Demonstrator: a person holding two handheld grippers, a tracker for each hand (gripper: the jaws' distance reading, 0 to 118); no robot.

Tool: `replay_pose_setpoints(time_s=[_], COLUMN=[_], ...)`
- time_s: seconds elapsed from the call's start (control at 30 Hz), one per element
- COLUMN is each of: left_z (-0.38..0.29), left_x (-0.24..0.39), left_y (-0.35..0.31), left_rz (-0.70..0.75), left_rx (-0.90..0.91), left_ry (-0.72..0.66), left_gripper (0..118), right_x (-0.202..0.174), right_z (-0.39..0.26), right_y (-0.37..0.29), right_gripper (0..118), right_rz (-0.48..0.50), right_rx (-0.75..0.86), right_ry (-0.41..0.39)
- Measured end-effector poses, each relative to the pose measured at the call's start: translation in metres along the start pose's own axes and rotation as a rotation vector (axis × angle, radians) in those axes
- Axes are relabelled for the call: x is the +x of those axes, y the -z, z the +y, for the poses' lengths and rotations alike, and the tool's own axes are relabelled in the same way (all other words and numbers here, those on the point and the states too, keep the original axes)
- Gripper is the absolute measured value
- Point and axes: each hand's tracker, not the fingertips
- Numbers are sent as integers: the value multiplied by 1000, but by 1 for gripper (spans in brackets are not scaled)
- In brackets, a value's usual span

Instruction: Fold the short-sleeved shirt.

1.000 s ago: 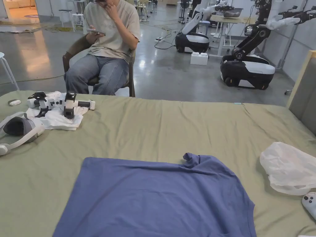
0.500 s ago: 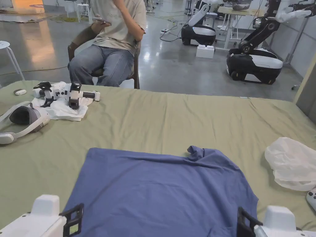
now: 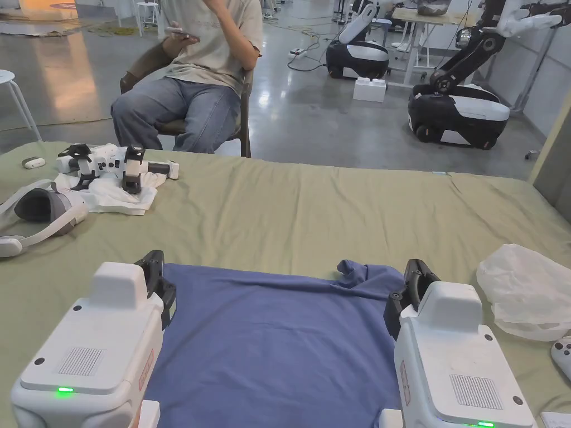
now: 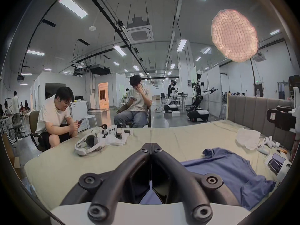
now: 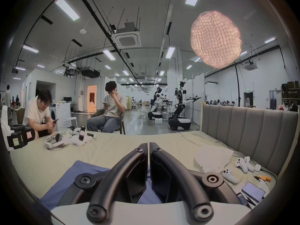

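Both grippers have come forward since half a second ago: then they sat at the near edge of the head view, now they reach up to the far edge of the shirt. Your left gripper (image 3: 155, 262) hangs over the far left corner of the blue shirt (image 3: 279, 345), and your right gripper (image 3: 415, 276) hangs near the far right end, just beside the bunched sleeve (image 3: 352, 273).

In each gripper view the jaws stand closed, tip against tip, with nothing between them. You hold no cloth yet.

The shirt lies flat on the bed (image 3: 334, 212), on its green sheet, close in front of you. Its far edge runs left to right, and your two grippers stand one at each end of it. That is the relation to mind: the cloth lies below and just beyond both sets of tips, so each gripper takes the corner on its own side, and neither need cross over.

My judgement is that you must open both before you lower them, then pinch the far edge and draw it toward you. The right side looks the harder one, since the sleeve is crumpled there and may give you two layers.

Keep wide of the white plastic bag (image 3: 524, 295) to your right.
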Motion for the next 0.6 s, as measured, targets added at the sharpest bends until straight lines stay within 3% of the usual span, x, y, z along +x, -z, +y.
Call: replay_pose_setpoints(time_s=[0.17, 0.4, 0.53, 0.6], left_z=[-2, -51, -96, -115], left_x=[-17, -78, -115, -127], left_y=[0, -13, -23, -26], left_rz=[0, -24, -26, -11], left_rx=[-49, -414, -654, -738], left_ry=[-9, -52, -148, -187], left_gripper=[0, 0, 0, 10], right_x=[2, 10, 13, 12], right_z=[-1, -14, -27, -32], right_y=[0, 0, 0, 0], right_gripper=[1, 1, 1, 1], right_rz=[3, 30, 38, 43], right_rx=[10, -65, -117, -139], right_ry=[-2, -18, -29, -34])
